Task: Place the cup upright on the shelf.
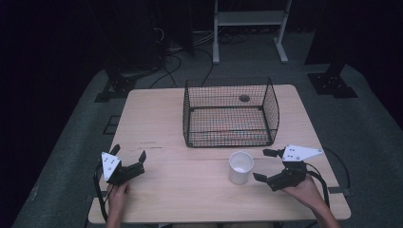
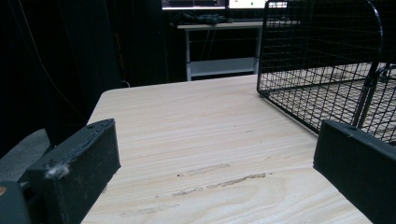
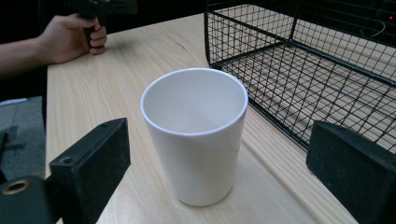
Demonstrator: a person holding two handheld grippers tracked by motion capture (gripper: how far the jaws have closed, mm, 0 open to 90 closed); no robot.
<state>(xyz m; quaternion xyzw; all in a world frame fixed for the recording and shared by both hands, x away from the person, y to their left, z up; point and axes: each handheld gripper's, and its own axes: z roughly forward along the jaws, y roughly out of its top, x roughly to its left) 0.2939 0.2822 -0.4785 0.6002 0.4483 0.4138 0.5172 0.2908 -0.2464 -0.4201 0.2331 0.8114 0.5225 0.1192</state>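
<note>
A white cup stands upright and empty on the wooden table, just in front of a black wire basket. My right gripper lies to the cup's right, pointing at it, open. In the right gripper view the cup stands a little ahead of the two black jaws of my right gripper, and neither pad touches it. At the table's left front my left gripper is open and holds nothing. In the left gripper view my left gripper has only bare wood between its wide-set jaws.
The wire basket is open at the top and looks empty; its near wall runs close behind the cup. A hand grips the other tool at the far left. A white shelf frame stands beyond the table.
</note>
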